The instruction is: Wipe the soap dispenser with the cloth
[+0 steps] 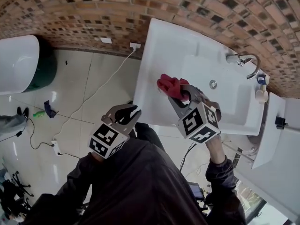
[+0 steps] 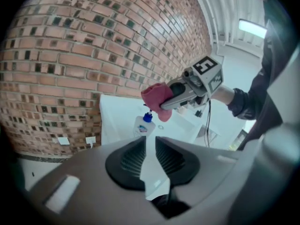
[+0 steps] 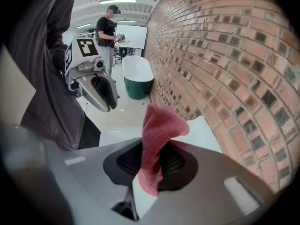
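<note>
The soap dispenser (image 1: 261, 86), a small white bottle with a blue cap, stands at the back corner of the white sink (image 1: 168, 46), next to the faucet. My right gripper (image 1: 182, 95) hovers over the basin, shut on a red cloth (image 1: 170, 85) that bunches up beyond its tips. In the right gripper view the cloth (image 3: 157, 135) is pinched between the pads of the gripper (image 3: 153, 146). My left gripper (image 1: 133, 111) hangs off the sink's front-left edge, shut and holding nothing. The left gripper (image 2: 149, 140) view looks at the dispenser (image 2: 142, 125) under the cloth (image 2: 156, 100).
A curved faucet (image 1: 247, 60) rises by the brick wall (image 1: 93, 13). A white bathtub (image 1: 16, 62) stands at the far left. A cable and power strip (image 1: 56, 147) lie on the tiled floor. Another person (image 3: 108, 29) stands far off.
</note>
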